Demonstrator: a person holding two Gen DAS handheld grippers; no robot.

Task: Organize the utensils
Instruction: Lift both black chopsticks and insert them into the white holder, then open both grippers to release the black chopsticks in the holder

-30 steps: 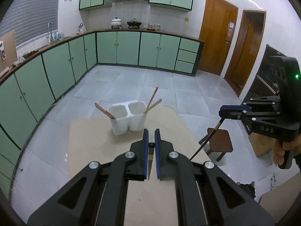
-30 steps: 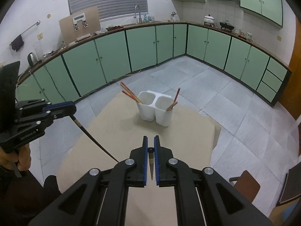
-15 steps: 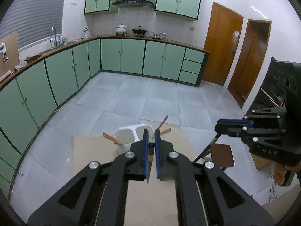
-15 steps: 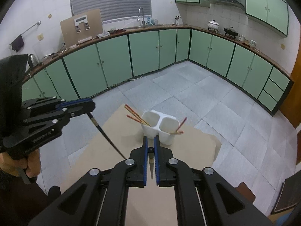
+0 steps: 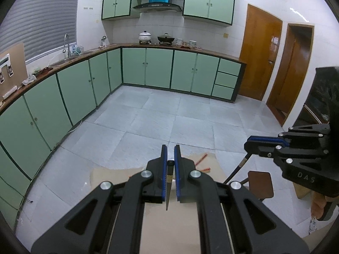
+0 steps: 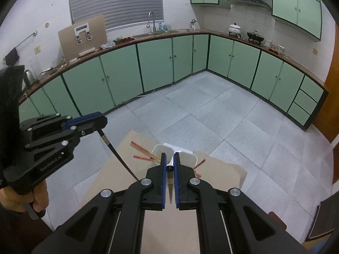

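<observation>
My left gripper (image 5: 170, 148) is shut on a dark chopstick (image 5: 167, 192) that hangs down between its jaws; it also shows in the right wrist view (image 6: 101, 121) with its chopstick (image 6: 118, 156). My right gripper (image 6: 169, 156) is shut on another dark chopstick (image 6: 170, 190); it shows in the left wrist view (image 5: 252, 142) with that chopstick (image 5: 236, 170). A white two-cell utensil holder (image 6: 186, 157) stands on the cardboard-topped table (image 6: 118, 182), partly hidden behind my right gripper. Red-tipped wooden chopsticks (image 6: 142, 148) lean out of it. Both grippers are held above the table.
Green kitchen cabinets (image 5: 159, 67) run along the far walls with a sink (image 6: 151, 28) and pots (image 5: 145, 37). A small brown stool (image 5: 260, 183) stands right of the table. Wooden doors (image 5: 260, 53) are at the far right.
Both grippers have risen and tilted up with their chopsticks. The holder has dropped toward the bottom of both views and is now largely hidden behind the jaws.
</observation>
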